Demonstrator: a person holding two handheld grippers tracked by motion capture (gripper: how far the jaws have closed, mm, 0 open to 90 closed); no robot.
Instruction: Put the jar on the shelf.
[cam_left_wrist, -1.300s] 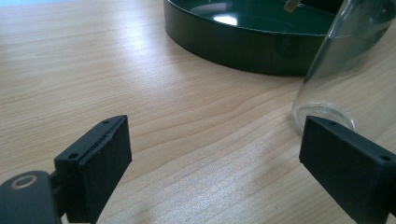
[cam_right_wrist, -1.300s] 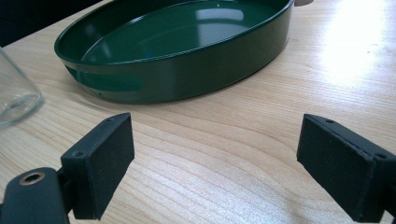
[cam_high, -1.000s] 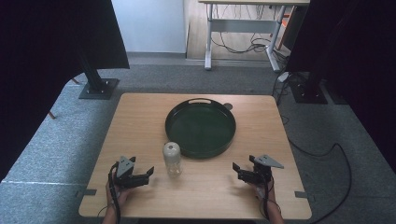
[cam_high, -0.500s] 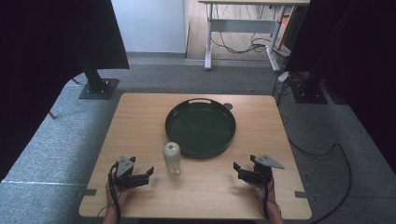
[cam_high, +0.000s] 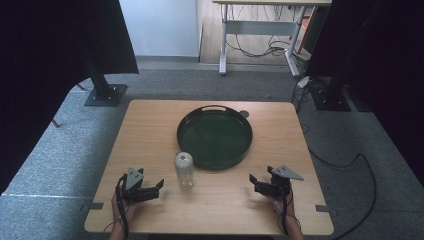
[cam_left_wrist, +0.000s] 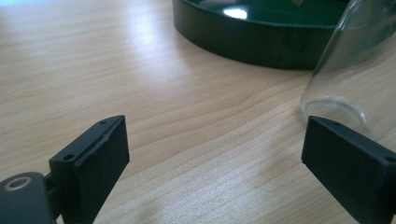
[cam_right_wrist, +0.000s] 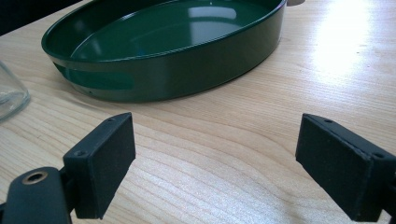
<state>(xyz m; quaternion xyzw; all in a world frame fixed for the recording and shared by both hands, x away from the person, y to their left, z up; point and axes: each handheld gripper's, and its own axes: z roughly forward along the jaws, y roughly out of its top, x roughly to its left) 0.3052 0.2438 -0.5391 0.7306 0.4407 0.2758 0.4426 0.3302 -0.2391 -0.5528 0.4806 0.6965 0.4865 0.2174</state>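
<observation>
A clear glass bottle (cam_high: 184, 169) stands upright on the desk (cam_high: 150, 130), just in front of the round green tray (cam_high: 215, 136) and nearest the left gripper (cam_high: 159, 184). Its jaws, which have just been opening, gape wide and empty, likely readying a grasp. The right gripper (cam_high: 252, 179) waits low, wide open, empty too.
</observation>
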